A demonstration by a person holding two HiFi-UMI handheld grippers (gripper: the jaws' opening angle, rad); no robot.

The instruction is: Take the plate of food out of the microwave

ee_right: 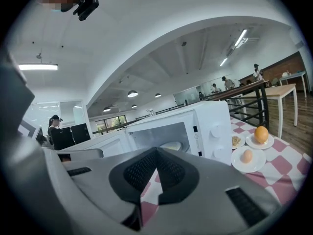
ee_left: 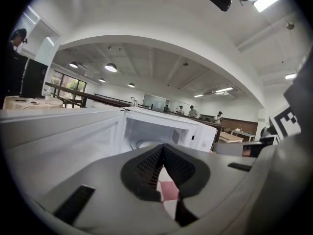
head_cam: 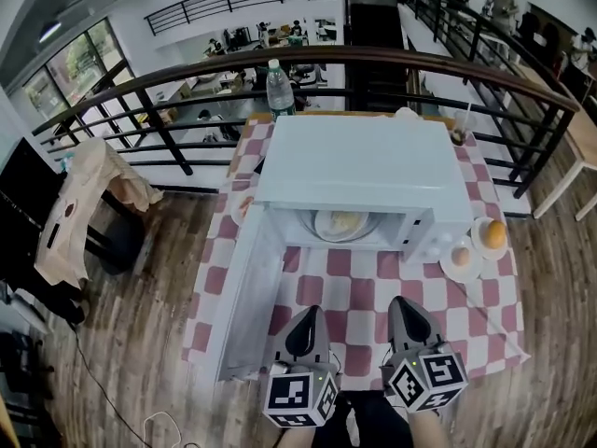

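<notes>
White round plate of pale yellow food inside open white microwave, ahead of left gripper and right gripper, both clenched empty.

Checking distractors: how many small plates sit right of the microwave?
3: egg plate nearest, orange plate beside it, third plate by the microwave wall. More may hide behind.

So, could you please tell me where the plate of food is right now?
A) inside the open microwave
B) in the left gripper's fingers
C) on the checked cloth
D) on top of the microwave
A: the plate of food sits inside the microwave, whose door stands open to the left.
</notes>
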